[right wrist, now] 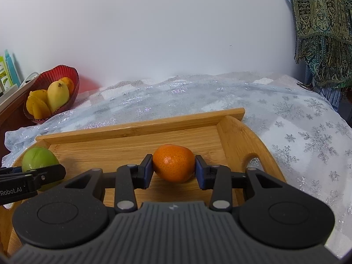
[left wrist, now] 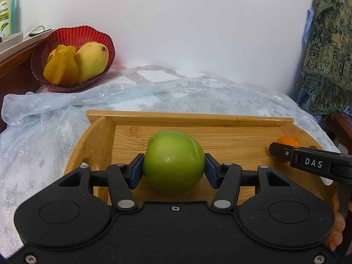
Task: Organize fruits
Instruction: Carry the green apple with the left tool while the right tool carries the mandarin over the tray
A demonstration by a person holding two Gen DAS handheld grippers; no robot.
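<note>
On the wooden tray, which lies on a glittery snowflake cloth over a soft covered surface, two fruits sit well apart, each between the blue pads of a tool. Toward the tray's left end, the left tool is closed on the green fruit: both pads press against its sides, and the fruit's underside looks to be resting on the tray floor. Toward the right end, near the tray's curved handle, the right tool grips the small orange fruit in the same manner, one pad touching each flank, the fruit low against the wood. Seen from the left wrist view, only the top of that orange fruit shows behind a black finger of the right tool; from the right wrist view the green fruit appears at the far left, partly behind a finger of the left tool. Back at the left, beyond the cloth's bunched edge, a red ribbed bowl holds a yellow mango, a star fruit leaning against it, and another orange fruit behind them. A patterned green scarf hangs at the right against the white wall.
</note>
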